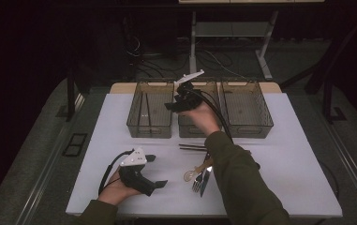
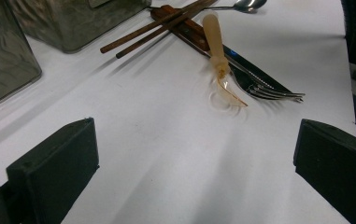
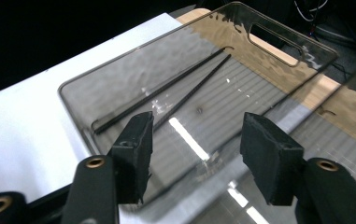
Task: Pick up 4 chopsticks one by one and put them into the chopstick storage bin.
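**A lit white table in a dark room**

A white-topped table (image 1: 288, 140) stands under light from above, its far edge showing bare wood (image 1: 120, 87). Around it the floor is grey carpet (image 1: 31, 140), with a dark floor socket plate (image 1: 74, 144) to the left. Beyond, a pale metal desk frame (image 1: 232, 33) stands over a tangle of cables (image 1: 167, 63). The back of the room is nearly black.
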